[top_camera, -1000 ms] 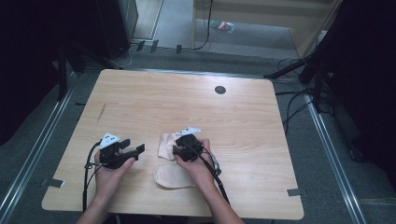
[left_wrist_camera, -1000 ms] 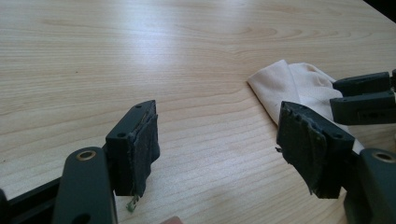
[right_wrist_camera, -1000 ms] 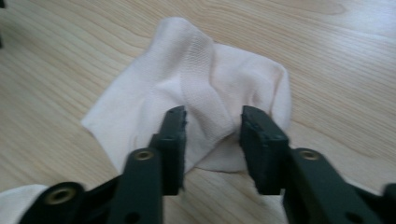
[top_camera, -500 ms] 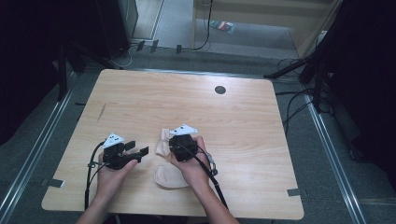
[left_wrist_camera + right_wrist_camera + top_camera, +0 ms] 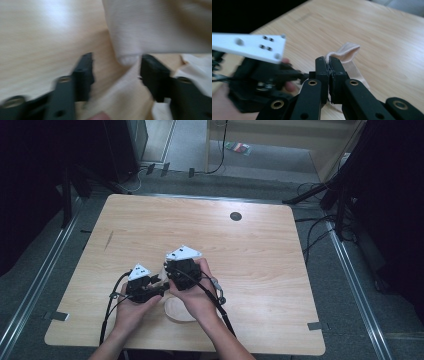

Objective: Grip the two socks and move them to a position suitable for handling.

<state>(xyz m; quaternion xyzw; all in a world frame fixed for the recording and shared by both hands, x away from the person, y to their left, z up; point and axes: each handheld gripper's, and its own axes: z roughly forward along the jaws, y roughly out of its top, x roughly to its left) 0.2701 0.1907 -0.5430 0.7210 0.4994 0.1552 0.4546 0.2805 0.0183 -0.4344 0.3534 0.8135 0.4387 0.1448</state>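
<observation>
A beige sock [image 5: 178, 311] lies on the wooden table [image 5: 250, 255] near its front edge. My right gripper [image 5: 330, 62] is shut on the sock's ribbed cuff [image 5: 345, 52], which loops up above the jaws. In the high view the right gripper [image 5: 170, 270] is held a little above the table. My left gripper [image 5: 117, 72] is open, with a hanging fold of the sock [image 5: 155, 25] just ahead of the gap between its jaws. It sits close beside the right one, left gripper [image 5: 159, 286] at the left in the high view.
A dark round hole [image 5: 235, 216] sits in the table's far side. Cables trail from both grippers toward the front edge. Grey floor, metal rails and dark stands surround the table. The other gripper's white plate [image 5: 249, 46] shows close in the right gripper view.
The right gripper has risen and shifted left with the sock's cuff in it. The left gripper has moved right, up against the right one.
</observation>
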